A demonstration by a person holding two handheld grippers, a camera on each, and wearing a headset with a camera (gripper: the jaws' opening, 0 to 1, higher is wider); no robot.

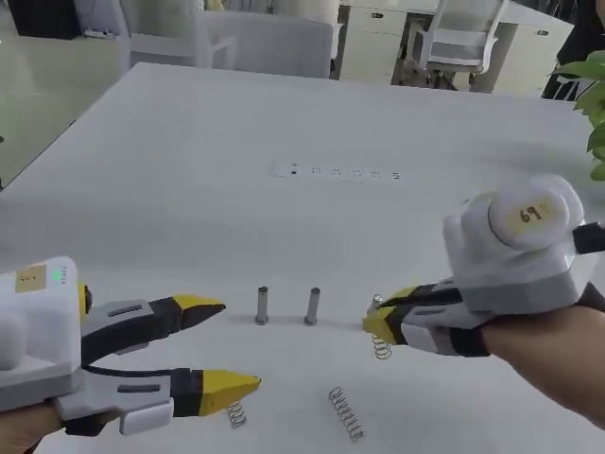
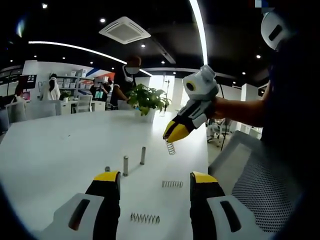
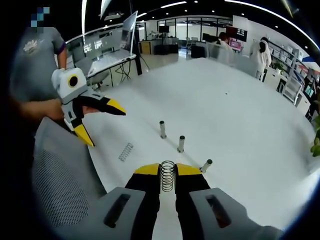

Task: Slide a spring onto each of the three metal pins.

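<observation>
A wide white table [image 1: 189, 142] stands in an open office. There are pale chairs [image 1: 454, 38] past its far edge, a leafy plant [image 1: 594, 104] at the right, and a socket strip [image 1: 336, 172] set into the tabletop.

Three metal pins stand upright in a row on the near part of the table: the left pin [image 1: 262, 305], the middle pin [image 1: 313, 305] and the right pin [image 1: 378, 303].

The right gripper [image 1: 371, 326] has its jaws closed on the held spring [image 3: 168, 176], pinched across its coils. In the head view this spring hangs from the jaw tips down toward the table. The right pin is just beside those tips, on their far side in the head view and just to their right in the right gripper view, where pin and spring are apart. I cannot tell whether a jaw touches the pin.

The left gripper [image 1: 230, 345] hovers with its jaws wide apart, nearer the person than the left pin.

Two more springs lie flat on the table. The left loose spring [image 1: 236, 413] is just beside the left gripper's lower jaw tip. The right loose spring [image 1: 346, 412] lies between the two grippers, nearer the person than the pins.
</observation>
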